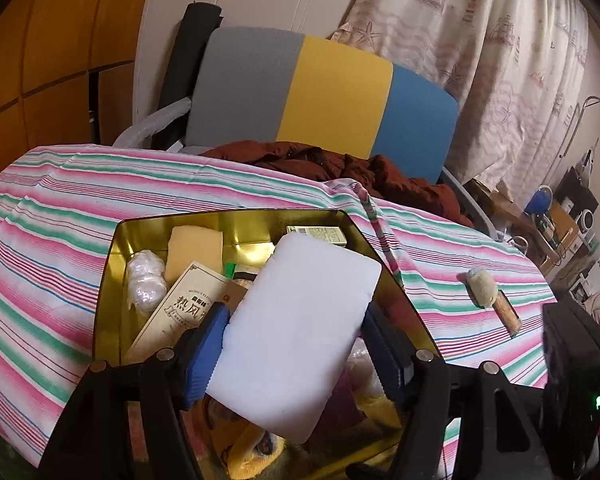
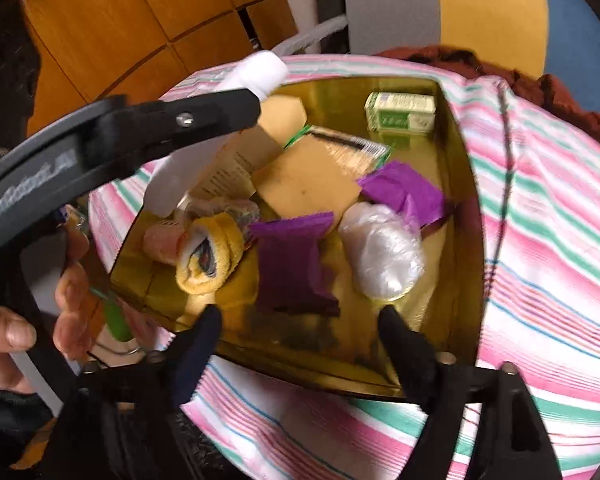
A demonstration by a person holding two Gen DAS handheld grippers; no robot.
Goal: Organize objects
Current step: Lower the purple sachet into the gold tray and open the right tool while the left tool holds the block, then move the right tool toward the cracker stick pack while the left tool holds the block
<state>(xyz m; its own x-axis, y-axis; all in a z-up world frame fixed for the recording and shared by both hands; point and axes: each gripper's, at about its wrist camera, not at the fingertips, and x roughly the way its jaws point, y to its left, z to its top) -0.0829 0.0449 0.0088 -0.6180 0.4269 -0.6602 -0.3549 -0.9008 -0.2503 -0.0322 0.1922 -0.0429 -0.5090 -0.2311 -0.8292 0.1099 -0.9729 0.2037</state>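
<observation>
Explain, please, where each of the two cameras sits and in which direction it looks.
Left wrist view: sits on the left gripper, looking forward and down over the gold metal tin toward a striped chair; its blue-padded fingers hold a white foam block.
Right wrist view: sits on the right gripper, looking down into the tin from its near edge; its black fingers, apart and empty, and a bare hand show.
Shared: the tin, the small green and white carton, the striped cloth.

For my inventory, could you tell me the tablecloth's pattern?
Pink, green and white stripes on the tablecloth; left wrist view.
</observation>
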